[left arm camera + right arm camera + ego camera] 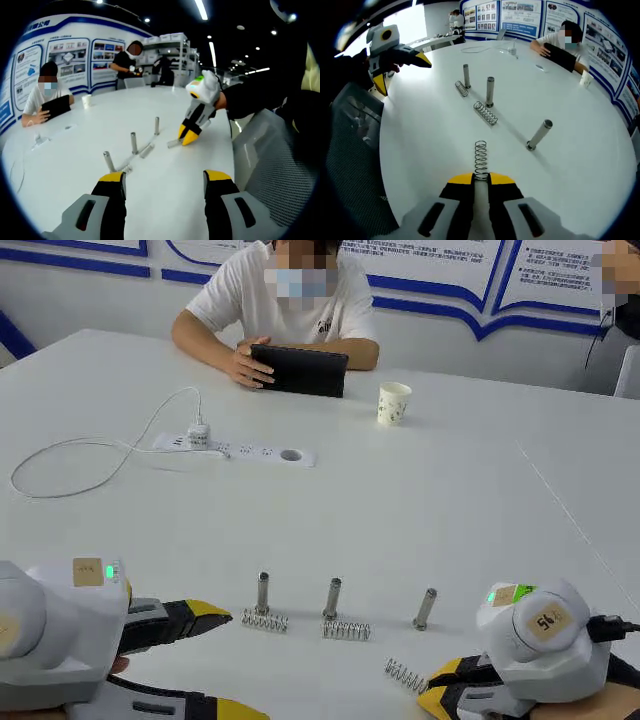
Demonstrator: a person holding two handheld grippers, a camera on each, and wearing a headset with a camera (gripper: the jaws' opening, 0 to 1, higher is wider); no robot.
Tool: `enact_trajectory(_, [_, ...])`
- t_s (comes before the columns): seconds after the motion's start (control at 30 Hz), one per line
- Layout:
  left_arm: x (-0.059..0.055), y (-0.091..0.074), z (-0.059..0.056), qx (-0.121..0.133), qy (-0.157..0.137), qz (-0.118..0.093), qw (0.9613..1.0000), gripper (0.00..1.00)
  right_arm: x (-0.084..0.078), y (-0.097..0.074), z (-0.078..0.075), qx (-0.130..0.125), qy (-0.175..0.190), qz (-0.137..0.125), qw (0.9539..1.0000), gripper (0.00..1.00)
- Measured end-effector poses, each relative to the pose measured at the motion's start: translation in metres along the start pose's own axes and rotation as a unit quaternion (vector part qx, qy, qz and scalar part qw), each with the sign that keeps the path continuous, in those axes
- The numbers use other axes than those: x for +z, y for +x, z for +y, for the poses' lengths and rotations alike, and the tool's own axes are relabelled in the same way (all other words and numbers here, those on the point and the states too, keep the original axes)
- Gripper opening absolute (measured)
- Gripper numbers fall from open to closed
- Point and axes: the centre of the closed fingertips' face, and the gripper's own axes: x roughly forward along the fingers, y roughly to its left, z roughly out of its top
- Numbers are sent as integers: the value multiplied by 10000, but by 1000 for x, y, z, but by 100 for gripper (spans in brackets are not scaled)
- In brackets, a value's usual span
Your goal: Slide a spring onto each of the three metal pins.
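Observation:
Three metal pins stand in a row on the white table: left pin [262, 592], middle pin [332, 597], and right pin [425, 608], which leans. A spring [264, 620] lies at the left pin's foot and another spring [346, 630] lies by the middle pin. My right gripper [432, 692] is shut on the near end of a third spring [480, 157], which lies on the table pointing toward the pins. My left gripper [165, 177] is open and holds nothing. It sits left of the left pin [109, 161], just short of it.
A person [280, 300] sits across the table with a black tablet [300, 370]. A paper cup [393, 402], a white power strip [240, 448] and its looping cable [70, 455] lie farther back. A mesh chair [270, 160] stands beside the table edge.

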Motion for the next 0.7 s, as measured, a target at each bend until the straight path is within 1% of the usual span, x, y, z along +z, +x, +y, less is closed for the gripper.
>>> enact_trajectory(0.1, [0,5,-3,-94,73,41,9999,62,2,-3,2,51,-34,4,10000,11])
enact_trajectory(0.17, [-1,9,-4,-174,127,78,9997,61,5,-5,6,132,-142,17,9998,11])
enact_trajectory(0.33, [-2,20,-10,-379,247,165,9988,58,21,-11,17,399,-437,-9,9982,11])
enact_trajectory(0.5, [1,29,-15,-521,330,182,9979,55,36,-12,30,693,-719,-13,9950,11])
enact_trajectory(0.57, [1,32,-17,-574,375,197,9975,54,42,-12,37,823,-856,-6,9929,11])
enact_trajectory(0.7, [3,38,-23,-686,487,217,9962,52,52,-12,45,967,-1046,6,9898,11])
